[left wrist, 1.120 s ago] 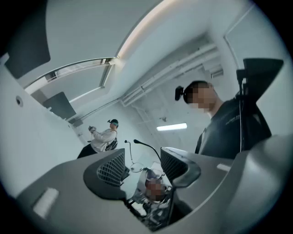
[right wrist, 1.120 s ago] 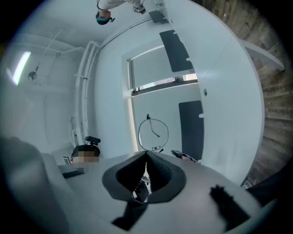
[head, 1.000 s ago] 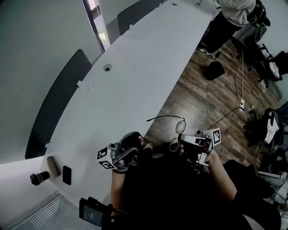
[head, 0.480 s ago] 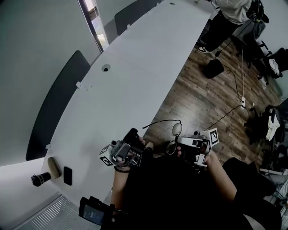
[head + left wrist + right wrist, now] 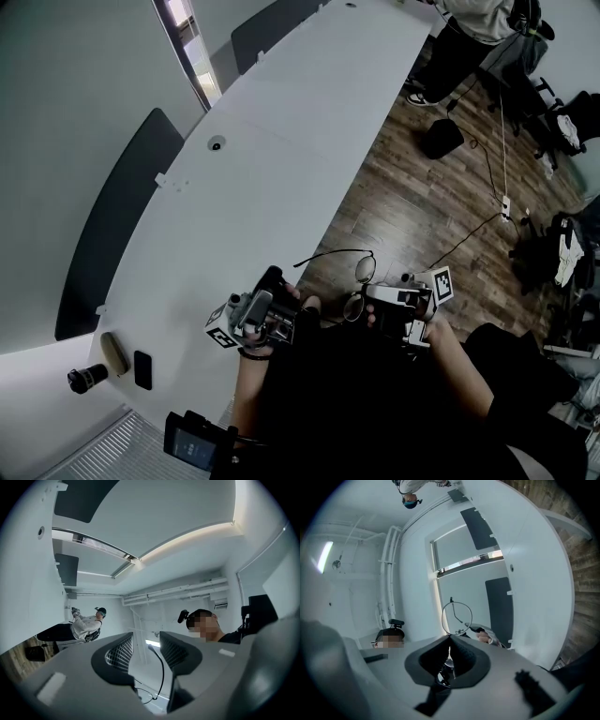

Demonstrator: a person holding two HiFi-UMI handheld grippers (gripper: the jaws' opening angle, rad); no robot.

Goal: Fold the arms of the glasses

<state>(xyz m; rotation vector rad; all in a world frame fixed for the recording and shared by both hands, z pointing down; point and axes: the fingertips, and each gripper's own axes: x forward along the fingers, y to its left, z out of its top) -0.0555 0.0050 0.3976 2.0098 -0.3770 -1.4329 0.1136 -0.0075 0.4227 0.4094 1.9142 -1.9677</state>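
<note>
Thin black wire-rimmed glasses (image 5: 364, 269) hang in the air in front of the person, off the table's edge, one arm (image 5: 328, 253) stretched out to the left. My right gripper (image 5: 363, 305) is shut on the frame beside a lens; in the right gripper view the round lens (image 5: 457, 617) stands just above the closed jaws (image 5: 450, 641). My left gripper (image 5: 278, 283) sits at the free end of that arm. In the left gripper view the jaws (image 5: 145, 641) are closing with a gap still between them, and the thin curved arm (image 5: 162, 667) runs through the gap without touching either pad.
A long white table (image 5: 262, 169) stretches away on the left, wooden floor (image 5: 422, 197) on the right. A phone (image 5: 142, 368), a beige case (image 5: 112, 352) and a black cylinder (image 5: 82, 379) lie at the table's near left. A person (image 5: 469, 28) stands far off beside a black bag (image 5: 441, 139).
The left gripper has rolled and tilted upward, and its jaws have narrowed around the end of the glasses' arm. The right gripper and glasses have stayed almost still.
</note>
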